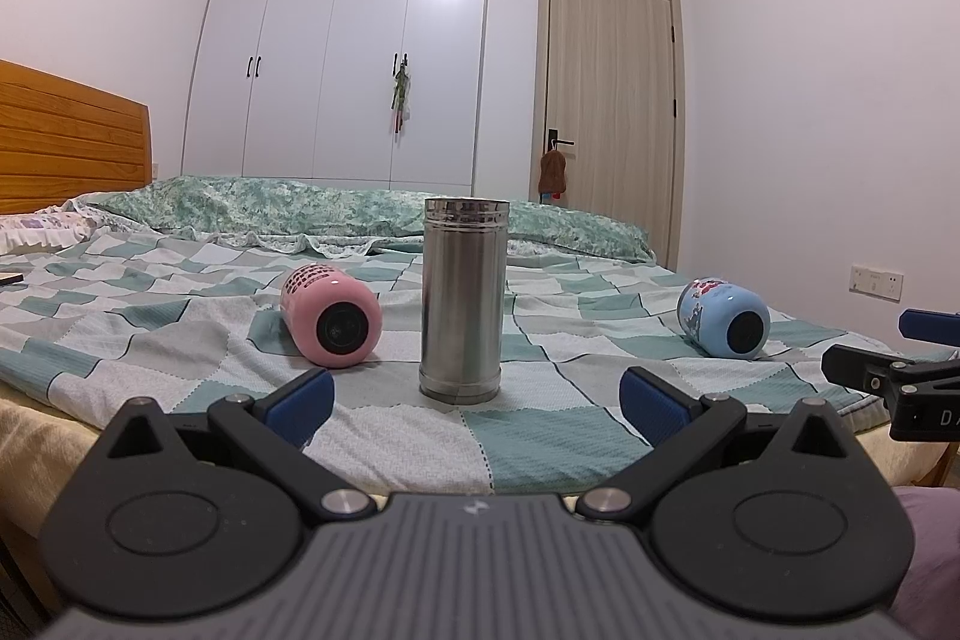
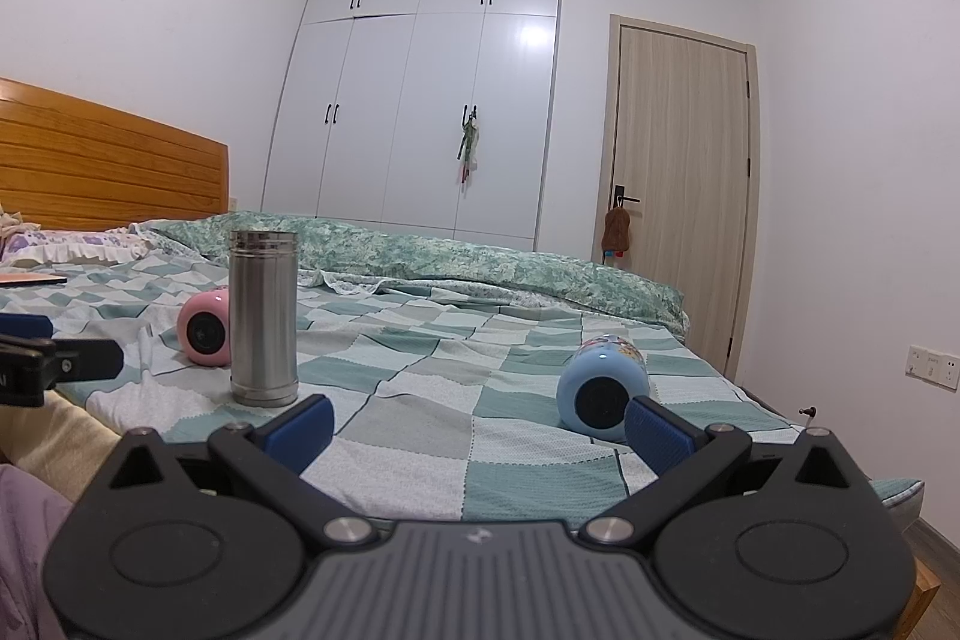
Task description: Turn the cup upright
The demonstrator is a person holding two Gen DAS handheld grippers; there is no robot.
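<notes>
A steel cup stands upright on the checked bedspread, mouth up; it also shows in the right wrist view. A pink cup lies on its side left of it, base toward me, and shows too in the right wrist view. A blue cup lies on its side at the right, and close ahead in the right wrist view. My left gripper is open and empty, short of the steel cup. My right gripper is open and empty, its right finger near the blue cup.
A folded green quilt lies across the bed behind the cups. A wooden headboard is at the left, a white wardrobe and a door beyond. The bed's near edge runs just before the grippers.
</notes>
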